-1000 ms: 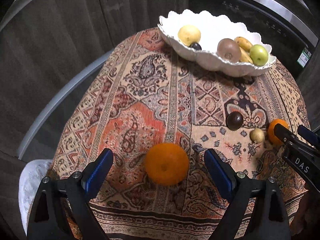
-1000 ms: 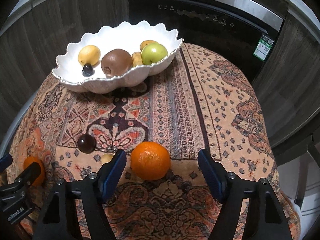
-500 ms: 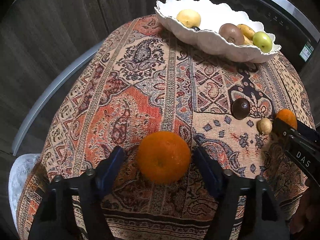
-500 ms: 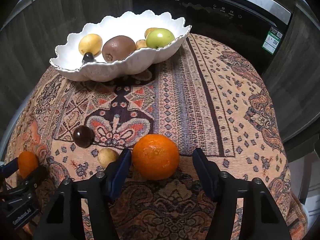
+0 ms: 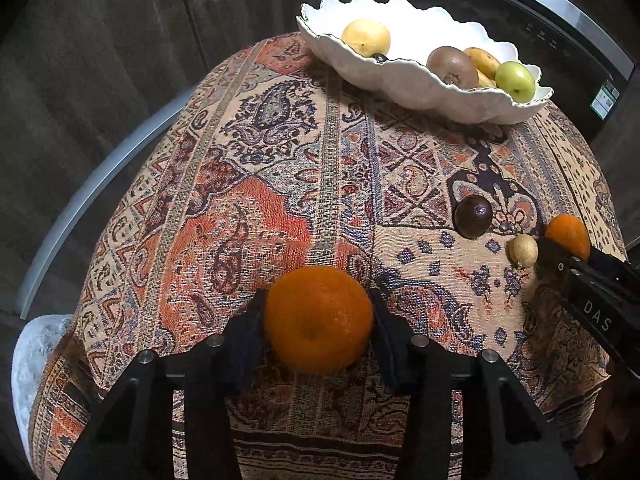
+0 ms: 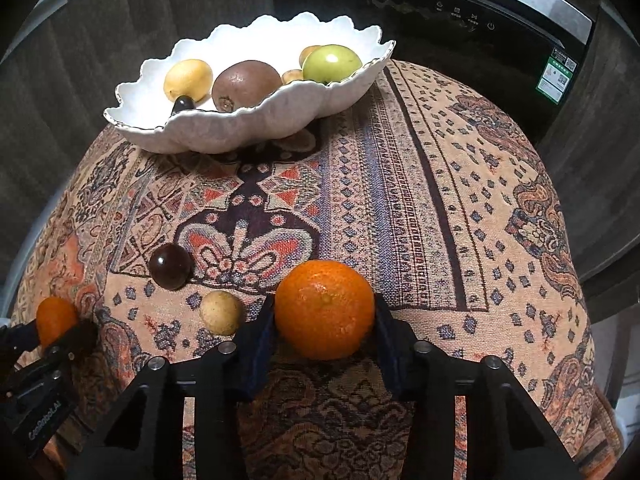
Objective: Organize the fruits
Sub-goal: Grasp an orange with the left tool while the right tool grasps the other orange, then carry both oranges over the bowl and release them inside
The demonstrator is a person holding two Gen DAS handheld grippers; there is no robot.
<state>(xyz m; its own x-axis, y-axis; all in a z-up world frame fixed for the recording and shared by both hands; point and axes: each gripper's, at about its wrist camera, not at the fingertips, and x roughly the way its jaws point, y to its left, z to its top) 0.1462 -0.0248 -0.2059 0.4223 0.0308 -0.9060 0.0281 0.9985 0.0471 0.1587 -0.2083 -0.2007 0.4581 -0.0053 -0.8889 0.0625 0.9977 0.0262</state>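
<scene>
The left gripper (image 5: 318, 320) has its two blue-padded fingers (image 5: 246, 330) pressed against the sides of a round orange with dimpled, matte skin (image 5: 318, 318), so it is closed on this fruit, which seems to rest on the cloth. The right gripper (image 6: 325, 322) does the same with a second orange, a little glossier and with a small stem mark on top (image 6: 325, 309); its pads touch both flanks.

Just beside the right gripper lies a small pale-yellow round fruit with dull skin (image 6: 220, 312), and near it a dark brown, shiny ball-shaped fruit (image 6: 171, 266). Both are loose on the woven, paisley-patterned tablecloth in rust, beige and navy (image 6: 420, 200) (its coarse weave probably keeps round fruit from rolling).

At the far side stands a white ceramic bowl with a scalloped, wavy rim (image 6: 248, 128). It holds a yellow fruit, a fuzzy brown kiwi, a smooth green apple-like fruit, a small dark one and some yellowish pieces.

I judge the task to be about half done: four fruits remain outside the bowl, two of them gripped.
</scene>
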